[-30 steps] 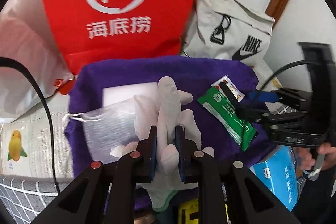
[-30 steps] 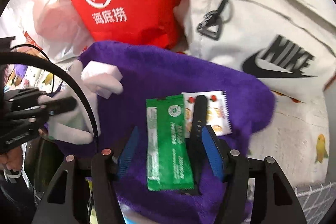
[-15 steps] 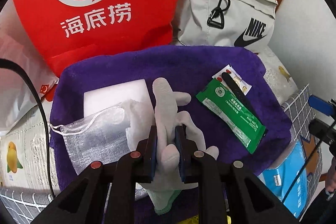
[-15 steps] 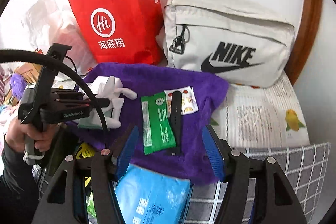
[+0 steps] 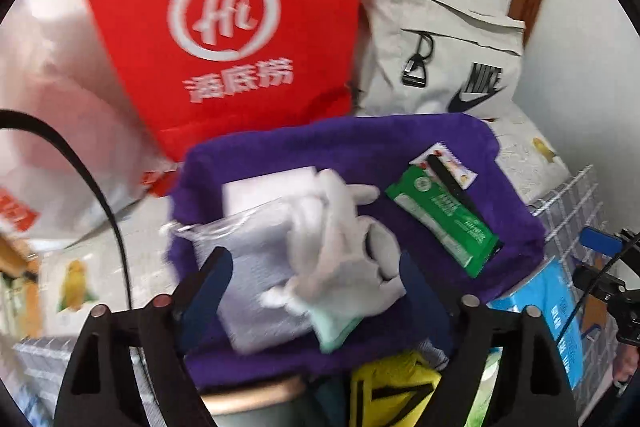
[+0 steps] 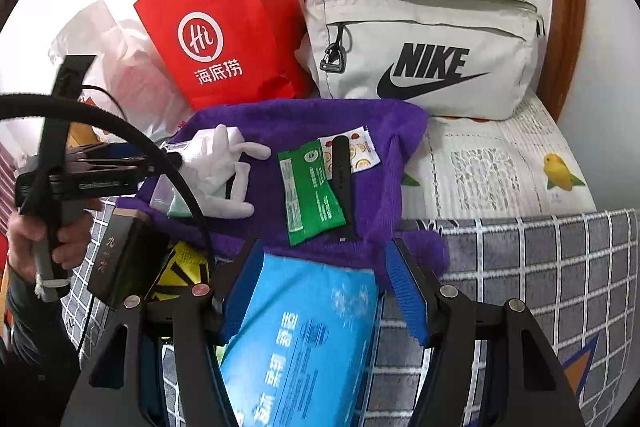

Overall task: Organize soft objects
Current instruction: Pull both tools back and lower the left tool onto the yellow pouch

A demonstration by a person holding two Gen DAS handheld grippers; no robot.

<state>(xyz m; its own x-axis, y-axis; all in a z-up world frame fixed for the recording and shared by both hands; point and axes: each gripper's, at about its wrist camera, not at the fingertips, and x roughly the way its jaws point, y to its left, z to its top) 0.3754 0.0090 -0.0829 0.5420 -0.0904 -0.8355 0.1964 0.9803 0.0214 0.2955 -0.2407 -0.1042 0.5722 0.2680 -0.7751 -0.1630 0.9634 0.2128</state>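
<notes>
Left gripper [image 5: 316,279]: fingers spreading wide, gripping nothing.
White glove [image 5: 344,239]: lying loose on the purple towel [image 5: 360,143].
Right gripper [image 6: 324,291]: gaping, empty.
Advice: retreating straight, avoiding snagging fabric.

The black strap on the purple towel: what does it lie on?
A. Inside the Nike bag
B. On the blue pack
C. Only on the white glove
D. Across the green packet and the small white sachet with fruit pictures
D: in the right wrist view the black strap lies over the edge of the green packet and across the white sachet, on the purple towel.
</notes>
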